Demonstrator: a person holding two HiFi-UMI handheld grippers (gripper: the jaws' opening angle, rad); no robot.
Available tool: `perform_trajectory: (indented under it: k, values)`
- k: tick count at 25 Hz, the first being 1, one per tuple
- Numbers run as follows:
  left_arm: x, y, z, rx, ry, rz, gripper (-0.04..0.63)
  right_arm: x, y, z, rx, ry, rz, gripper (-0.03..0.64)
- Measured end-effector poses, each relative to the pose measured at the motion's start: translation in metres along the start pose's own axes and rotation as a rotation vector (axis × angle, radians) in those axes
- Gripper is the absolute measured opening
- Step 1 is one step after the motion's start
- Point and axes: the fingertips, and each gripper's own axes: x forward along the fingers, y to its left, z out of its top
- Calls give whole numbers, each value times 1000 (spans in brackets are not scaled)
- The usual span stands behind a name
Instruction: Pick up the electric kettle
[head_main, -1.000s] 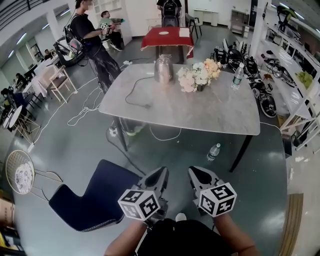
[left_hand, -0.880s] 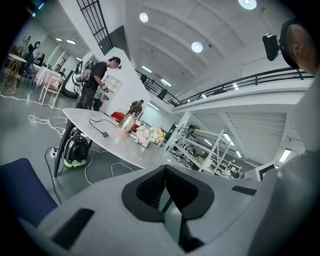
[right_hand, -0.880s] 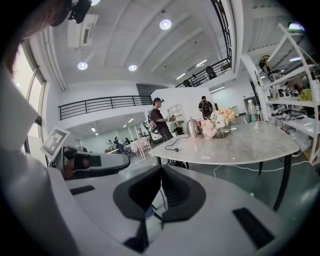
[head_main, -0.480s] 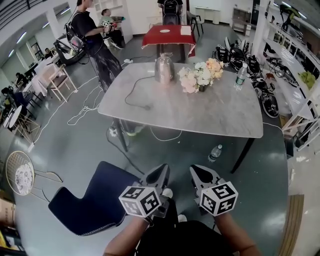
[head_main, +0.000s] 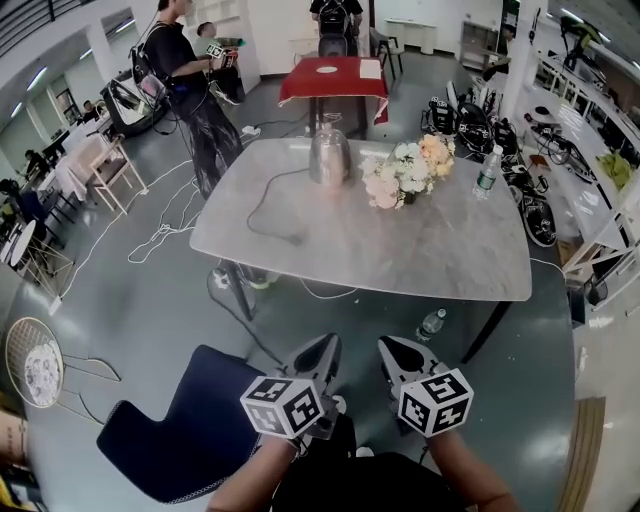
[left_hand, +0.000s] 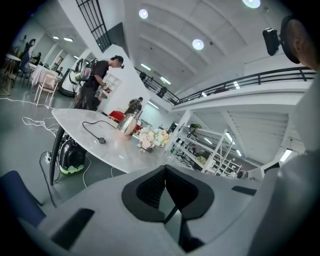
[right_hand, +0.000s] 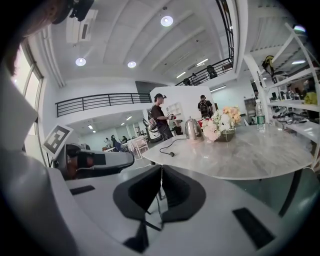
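Note:
A shiny steel electric kettle (head_main: 328, 157) stands upright at the far side of a grey marble table (head_main: 440, 255), its black cord (head_main: 262, 200) trailing to the left over the top. It also shows small in the left gripper view as the kettle (left_hand: 128, 124) and in the right gripper view as the kettle (right_hand: 192, 129). My left gripper (head_main: 322, 353) and right gripper (head_main: 394, 351) are held side by side well short of the table's near edge, both shut and empty, far from the kettle.
A bunch of pale flowers (head_main: 405, 170) sits right of the kettle, a water bottle (head_main: 487, 172) near the table's right end. A dark blue chair (head_main: 180, 420) stands at my left, another bottle (head_main: 429, 324) lies on the floor under the table. A person (head_main: 195, 80) stands beyond the table.
Both grippers have come forward together with me, so the table and kettle lie a little nearer and lower in the head view. The jaws stay shut.

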Motion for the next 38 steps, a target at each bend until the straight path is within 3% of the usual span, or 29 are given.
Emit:
perform_trajectory:
  k: [25, 38]
  values:
    - [96, 105, 75, -26, 48, -29, 6, 142, -50, 47, 37, 23, -63, 8]
    - [127, 146, 102, 20, 82, -59, 6, 206, -56, 64, 38, 11, -80, 8]
